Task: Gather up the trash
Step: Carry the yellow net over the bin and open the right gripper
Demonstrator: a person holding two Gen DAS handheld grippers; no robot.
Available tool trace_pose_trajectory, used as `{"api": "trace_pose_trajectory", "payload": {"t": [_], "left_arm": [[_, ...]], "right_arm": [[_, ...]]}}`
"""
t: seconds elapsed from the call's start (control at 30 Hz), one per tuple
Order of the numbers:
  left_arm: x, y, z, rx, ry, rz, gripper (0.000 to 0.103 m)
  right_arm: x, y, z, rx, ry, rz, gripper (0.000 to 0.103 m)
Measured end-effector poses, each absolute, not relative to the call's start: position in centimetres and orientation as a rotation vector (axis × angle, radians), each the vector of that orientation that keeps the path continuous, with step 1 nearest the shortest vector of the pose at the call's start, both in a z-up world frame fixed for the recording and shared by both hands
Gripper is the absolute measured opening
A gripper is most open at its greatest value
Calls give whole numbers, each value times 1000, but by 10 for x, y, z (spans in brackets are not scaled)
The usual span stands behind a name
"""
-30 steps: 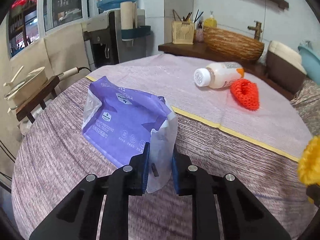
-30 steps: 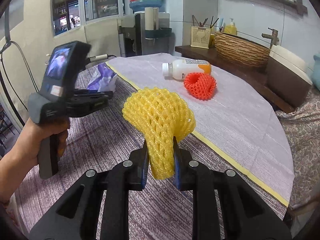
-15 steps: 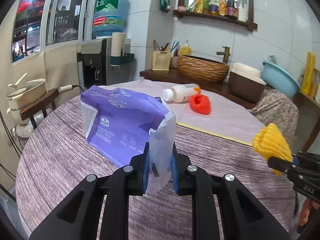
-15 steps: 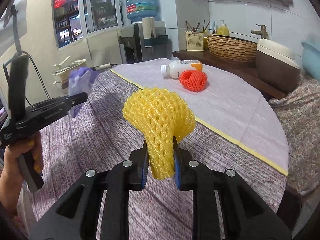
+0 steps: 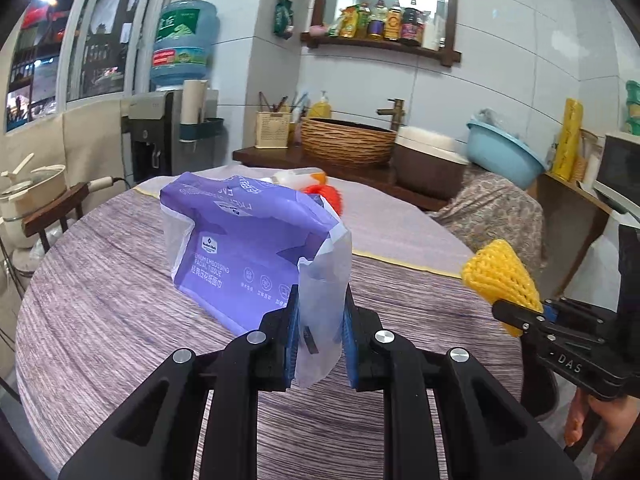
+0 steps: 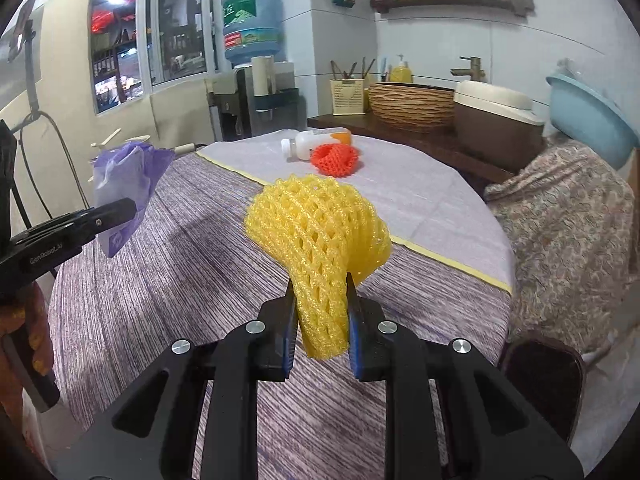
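Left hand-held gripper clamps the wrapper at frame centre, lifted clear of the worktop. Right hand-held gripper pinches the yellow net, likely for carrying both to a bin.

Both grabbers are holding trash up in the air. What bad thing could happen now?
The left gripper pinches only the thin clear edge of the purple tissue wrapper, so it might slip out or tear. The right gripper squeezes just the bottom end of the squishy yellow foam net, which could wiggle free and drop. The white bottle lies on its side on the table, so a bump could make it roll.
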State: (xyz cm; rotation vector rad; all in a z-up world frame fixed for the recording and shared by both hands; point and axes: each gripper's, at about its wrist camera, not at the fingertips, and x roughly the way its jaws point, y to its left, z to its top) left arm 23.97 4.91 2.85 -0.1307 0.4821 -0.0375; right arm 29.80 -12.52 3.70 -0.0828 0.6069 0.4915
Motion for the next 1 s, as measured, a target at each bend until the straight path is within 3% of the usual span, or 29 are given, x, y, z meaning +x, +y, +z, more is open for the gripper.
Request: {"api": "trace_pose_trajectory", "payload": {"t": [0.67, 1.0], "left_arm": [[240, -94, 20, -64, 477, -347, 19], [241, -163, 18, -4, 458, -505, 19]], "right_arm": [[265, -267, 17, 92, 624, 196, 21], [262, -343, -26, 122, 684, -20, 21]]}}
